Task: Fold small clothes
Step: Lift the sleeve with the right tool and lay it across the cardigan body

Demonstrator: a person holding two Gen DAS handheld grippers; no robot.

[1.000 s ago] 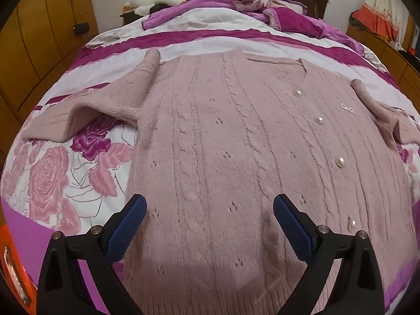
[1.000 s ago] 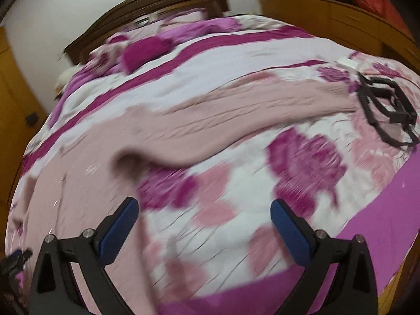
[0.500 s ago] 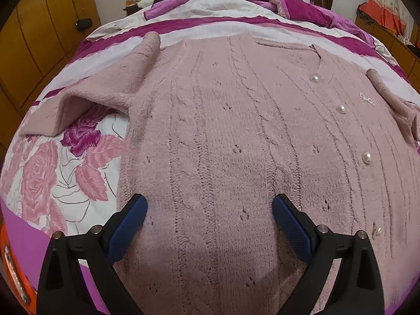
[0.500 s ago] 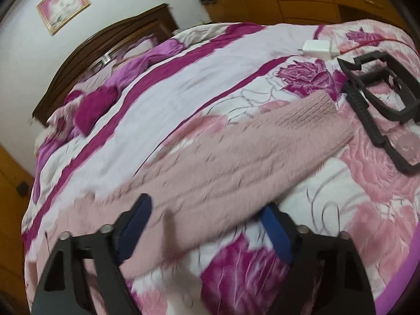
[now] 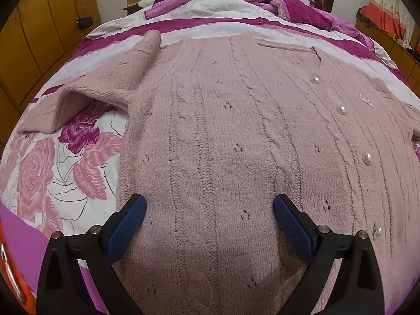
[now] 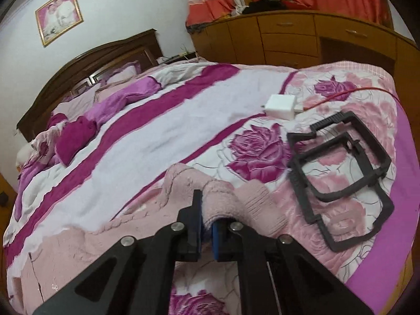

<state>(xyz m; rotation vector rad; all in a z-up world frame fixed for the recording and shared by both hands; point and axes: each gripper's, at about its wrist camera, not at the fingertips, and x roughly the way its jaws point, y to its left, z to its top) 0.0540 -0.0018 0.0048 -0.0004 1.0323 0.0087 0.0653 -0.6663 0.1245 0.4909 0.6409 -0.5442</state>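
The right gripper point(image 6: 206, 223) pinched the sleeve point(image 6: 223, 197) of the cardigan point(image 5: 223, 144) spread on the bed point(image 6: 183, 110), the left gripper point(image 5: 210, 210) hovered spread, and that seemingly shallow bite could slip.

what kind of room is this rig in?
A home bedroom, almost certainly. The pink cardigan lies spread on a bed with a rose-print bedspread and a dark wooden headboard; a framed photo hangs above it, and wooden drawers stand alongside.
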